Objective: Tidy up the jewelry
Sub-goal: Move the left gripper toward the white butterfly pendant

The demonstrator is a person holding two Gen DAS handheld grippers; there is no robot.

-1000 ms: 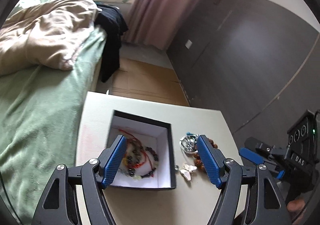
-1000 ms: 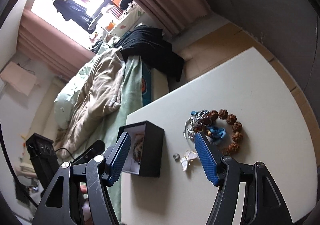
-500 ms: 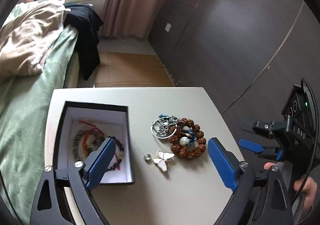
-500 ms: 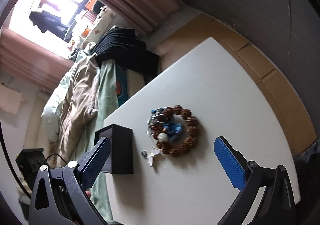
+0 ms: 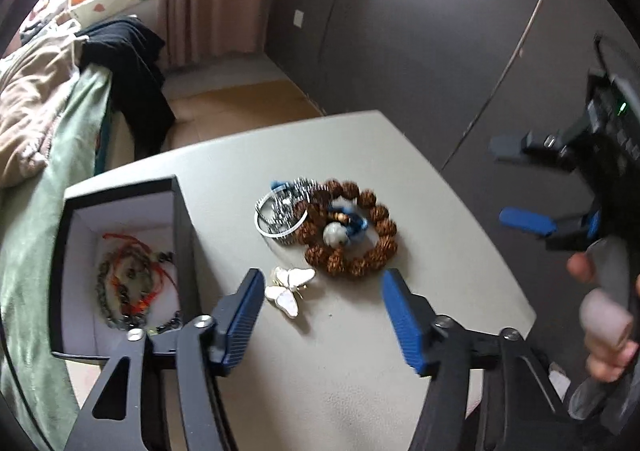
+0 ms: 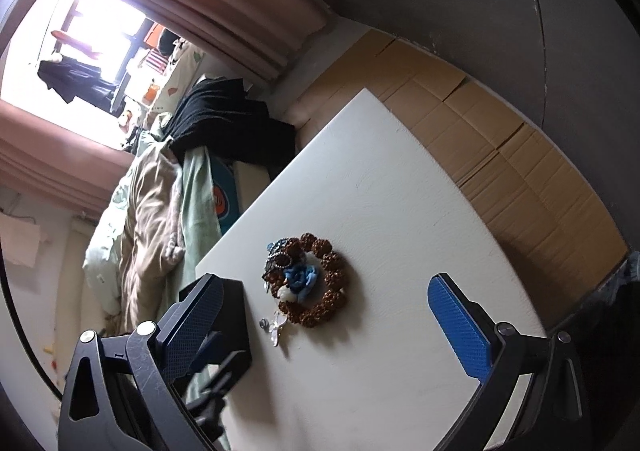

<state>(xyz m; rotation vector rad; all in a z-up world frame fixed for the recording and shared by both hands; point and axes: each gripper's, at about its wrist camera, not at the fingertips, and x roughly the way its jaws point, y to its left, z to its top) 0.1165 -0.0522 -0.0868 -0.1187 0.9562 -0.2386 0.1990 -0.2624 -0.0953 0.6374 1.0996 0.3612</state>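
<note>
A black box (image 5: 182, 219) with a white lining holds several bracelets (image 5: 128, 287) on the white table (image 5: 360, 351). Beside it lie a brown bead bracelet (image 5: 376, 235) with a blue tassel, a silver bangle (image 5: 280, 211) and a white butterfly piece (image 5: 290, 287). My left gripper (image 5: 324, 315) is open and empty, just short of the butterfly and beads. My right gripper (image 6: 324, 331) is open and empty, above the bead bracelet (image 6: 332, 283); the box (image 6: 236, 323) is at its left finger. The right gripper also shows in the left wrist view (image 5: 524, 187).
A bed with a green sheet (image 5: 36, 211), a beige duvet and black clothing (image 5: 132, 79) runs along the table's left side. Cardboard (image 6: 500, 155) covers the floor beyond the table. Dark wardrobe panels (image 5: 420, 31) stand to the right.
My left gripper moved right from over the box toward the loose jewelry and narrowed its opening. My right gripper opened wider and shifted over the bead bracelet.
</note>
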